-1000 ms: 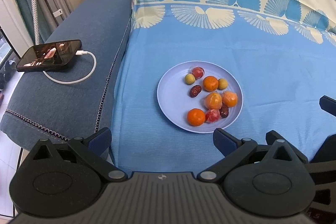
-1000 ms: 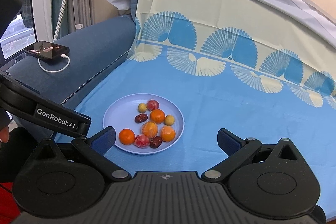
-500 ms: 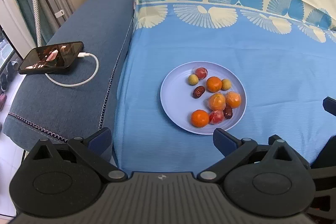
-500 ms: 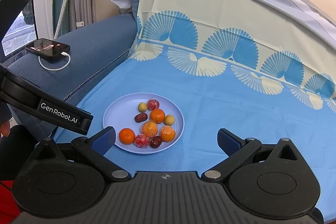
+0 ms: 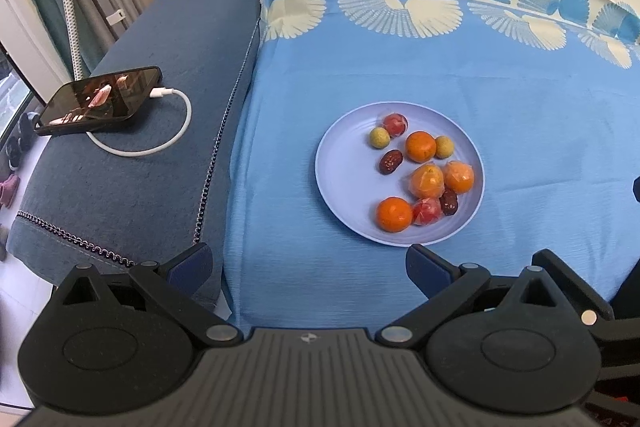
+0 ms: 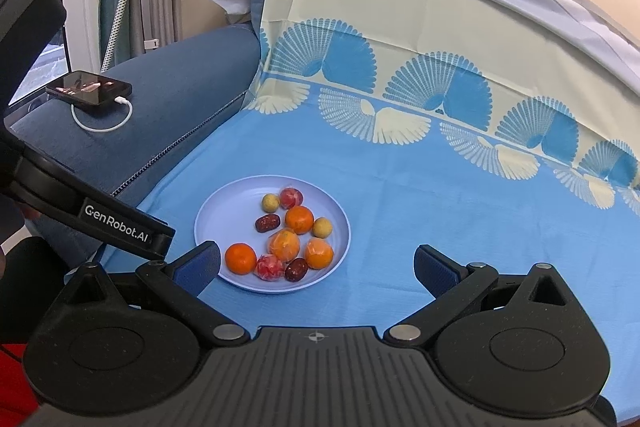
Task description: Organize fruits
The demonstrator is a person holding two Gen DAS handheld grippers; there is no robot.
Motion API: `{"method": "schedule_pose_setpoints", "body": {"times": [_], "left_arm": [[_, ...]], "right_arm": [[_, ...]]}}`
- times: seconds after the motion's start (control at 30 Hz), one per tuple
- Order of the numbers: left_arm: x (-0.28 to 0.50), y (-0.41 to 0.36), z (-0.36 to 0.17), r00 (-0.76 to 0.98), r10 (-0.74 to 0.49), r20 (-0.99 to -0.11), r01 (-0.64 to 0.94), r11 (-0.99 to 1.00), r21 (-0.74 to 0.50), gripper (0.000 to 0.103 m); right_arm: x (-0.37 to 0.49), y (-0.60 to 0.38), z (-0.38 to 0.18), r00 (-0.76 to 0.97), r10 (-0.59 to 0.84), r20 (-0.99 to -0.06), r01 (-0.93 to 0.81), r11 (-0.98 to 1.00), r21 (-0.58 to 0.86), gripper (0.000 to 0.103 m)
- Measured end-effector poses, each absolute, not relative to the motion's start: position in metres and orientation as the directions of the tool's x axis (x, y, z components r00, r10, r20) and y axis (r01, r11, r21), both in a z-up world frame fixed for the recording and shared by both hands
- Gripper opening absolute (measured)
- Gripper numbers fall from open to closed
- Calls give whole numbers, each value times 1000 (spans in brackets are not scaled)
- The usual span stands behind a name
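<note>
Fruits sit mixed on plate [image 5: 344,183] atop blue cloth [image 5: 520,107], approx. centre. Risk: round orange [image 5: 394,214] may roll off if nudged; wrapped pieces look slippery. Left gripper [image 5: 308,269] and right gripper [image 6: 318,265]: both spread wide, empty, hovering near plate's front rim.

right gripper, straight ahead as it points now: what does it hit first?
Probably the blue cloth just right of the plate. The right gripper is open and empty, and its line seems to pass the plate's right rim, though depth is unclear.
</note>
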State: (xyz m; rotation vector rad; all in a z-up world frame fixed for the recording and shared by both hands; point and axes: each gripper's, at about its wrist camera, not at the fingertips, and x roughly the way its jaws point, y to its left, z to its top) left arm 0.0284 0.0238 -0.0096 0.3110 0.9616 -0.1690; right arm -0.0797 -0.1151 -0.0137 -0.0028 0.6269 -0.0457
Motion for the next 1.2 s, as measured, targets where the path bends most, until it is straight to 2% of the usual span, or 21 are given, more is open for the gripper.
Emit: {"method": "schedule_pose_setpoints", "body": {"times": [1.2], "left_arm": [[28, 22, -14, 556, 55, -830, 252, 940, 231, 103]], "right_arm": [[-79, -116, -15, 804, -61, -592, 65, 998, -14, 102]]}}
